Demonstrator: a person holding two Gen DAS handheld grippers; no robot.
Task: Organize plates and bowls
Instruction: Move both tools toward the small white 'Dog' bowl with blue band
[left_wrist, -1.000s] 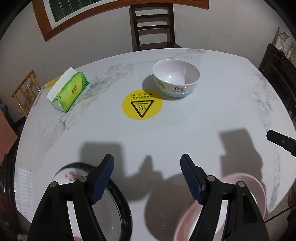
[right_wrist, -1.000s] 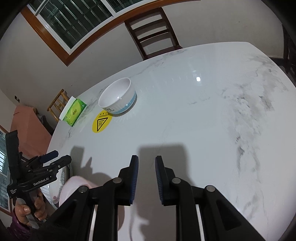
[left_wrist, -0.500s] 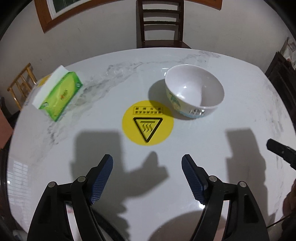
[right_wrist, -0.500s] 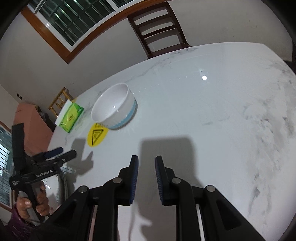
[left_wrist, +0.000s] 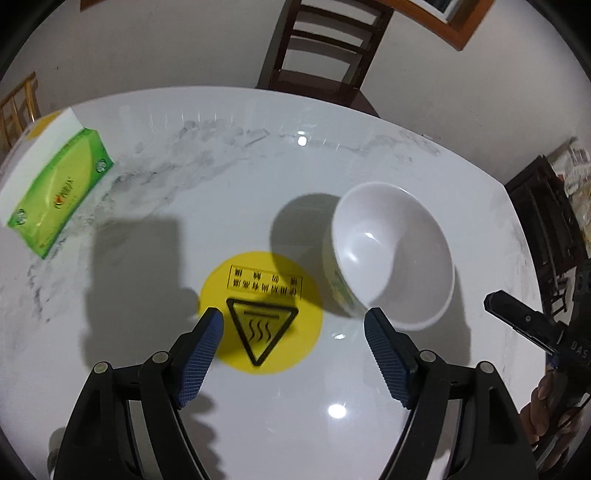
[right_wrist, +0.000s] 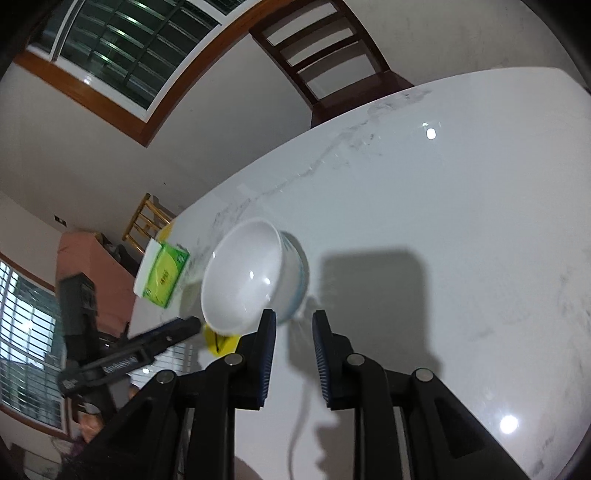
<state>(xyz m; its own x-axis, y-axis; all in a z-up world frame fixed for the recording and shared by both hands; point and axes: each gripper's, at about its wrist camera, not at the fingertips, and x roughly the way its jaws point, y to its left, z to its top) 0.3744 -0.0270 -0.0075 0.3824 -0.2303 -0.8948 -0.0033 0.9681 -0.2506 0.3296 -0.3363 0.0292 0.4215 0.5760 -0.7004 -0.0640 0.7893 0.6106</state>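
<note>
Bowl on the desk, both grippers near it, nothing lifted yet.
Desk (left_wrist: 369, 424) carries one white bowl (left_wrist: 391, 258) upright beside the yellow sticker (left_wrist: 221, 284); no plates show, so the organizing looks barely begun. Left gripper (left_wrist: 291, 321) hangs wide, jaws opening, empty. Right gripper (right_wrist: 293, 321) stands narrow, jaws opening, nothing between them, the bowl just ahead.

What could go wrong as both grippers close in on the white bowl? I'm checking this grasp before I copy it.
1. The left gripper and right gripper, both with jaws opening and empty, converge on one white bowl; they could collide.
2. The bowl rests on bare glossy marble table; a finger bumping its rim could slide or tip it.
3. Motion blur suggests fast travel; overshoot seems possible.
</note>
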